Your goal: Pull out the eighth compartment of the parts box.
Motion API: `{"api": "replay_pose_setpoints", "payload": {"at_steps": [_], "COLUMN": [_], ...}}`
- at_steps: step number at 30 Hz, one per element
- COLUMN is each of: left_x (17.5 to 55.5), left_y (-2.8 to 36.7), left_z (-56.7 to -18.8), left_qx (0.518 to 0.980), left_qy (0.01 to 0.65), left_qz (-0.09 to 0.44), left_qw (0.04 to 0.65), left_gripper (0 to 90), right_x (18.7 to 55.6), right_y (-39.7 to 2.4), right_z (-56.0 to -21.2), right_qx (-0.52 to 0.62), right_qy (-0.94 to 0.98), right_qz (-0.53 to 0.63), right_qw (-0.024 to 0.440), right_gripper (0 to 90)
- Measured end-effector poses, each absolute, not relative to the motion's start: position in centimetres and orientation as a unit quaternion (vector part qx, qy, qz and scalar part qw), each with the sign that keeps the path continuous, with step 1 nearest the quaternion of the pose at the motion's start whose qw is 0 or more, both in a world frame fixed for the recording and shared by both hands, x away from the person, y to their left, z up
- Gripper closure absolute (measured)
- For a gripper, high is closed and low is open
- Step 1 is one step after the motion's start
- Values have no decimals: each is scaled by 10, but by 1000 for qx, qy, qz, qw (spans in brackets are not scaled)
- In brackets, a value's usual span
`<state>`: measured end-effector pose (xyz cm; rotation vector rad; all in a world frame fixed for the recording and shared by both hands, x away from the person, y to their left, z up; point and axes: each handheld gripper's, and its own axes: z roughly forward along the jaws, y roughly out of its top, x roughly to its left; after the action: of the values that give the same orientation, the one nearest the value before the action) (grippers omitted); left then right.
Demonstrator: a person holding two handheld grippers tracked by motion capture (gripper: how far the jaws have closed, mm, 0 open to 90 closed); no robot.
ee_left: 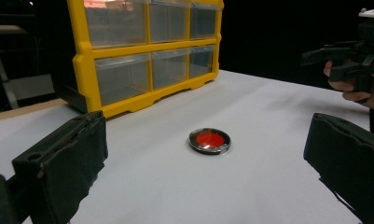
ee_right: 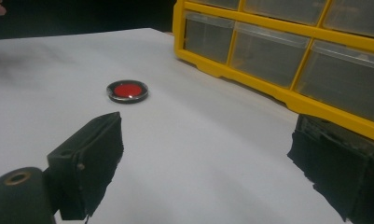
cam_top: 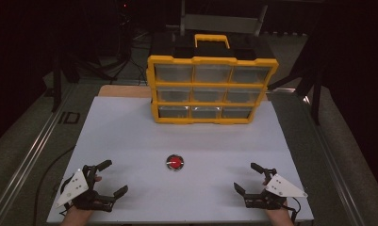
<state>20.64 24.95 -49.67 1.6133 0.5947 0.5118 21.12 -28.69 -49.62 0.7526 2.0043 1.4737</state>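
Grippers at rest over a white tabletop [cam_top: 130, 136]: the left gripper [cam_top: 112, 178] and the right gripper [cam_top: 249, 178], each carried in a person's hand at the near edge, stand with their 2 black jaws spread wide and nothing between them. In the left gripper view the padded jaws frame bare table. The same holds in the right gripper view.

The small round red disc with a shiny metal rim [cam_top: 175, 162] lies flat on the table, well apart from both grippers and roughly midway between them, a little farther from the person than either. It sits in front of the yellow plastic organiser cabinet with 9 clear drawers [cam_top: 210, 89], clear of it. The cabinet stands upright at the far side of the table, 3 rows of 3 drawers facing the person, a yellow carry handle [cam_top: 211, 41] on top. All drawers appear pushed in. The left gripper view also shows the right gripper, held level to the right of the disc.
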Motion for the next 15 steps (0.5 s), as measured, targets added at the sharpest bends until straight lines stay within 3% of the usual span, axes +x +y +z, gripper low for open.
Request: {"api": "replay_pose_setpoints", "payload": {"at_steps": [15], "left_x": [206], "left_y": [247], "left_z": [-499], "left_qx": [707], "left_qy": [255], "left_qz": [240], "left_qw": [615], "left_gripper": [4], "right_x": [214], "right_y": [-287], "right_z": [-497], "right_qx": [279], "right_qy": [751], "right_qz": [537], "right_qw": [263], "right_gripper": [91]}}
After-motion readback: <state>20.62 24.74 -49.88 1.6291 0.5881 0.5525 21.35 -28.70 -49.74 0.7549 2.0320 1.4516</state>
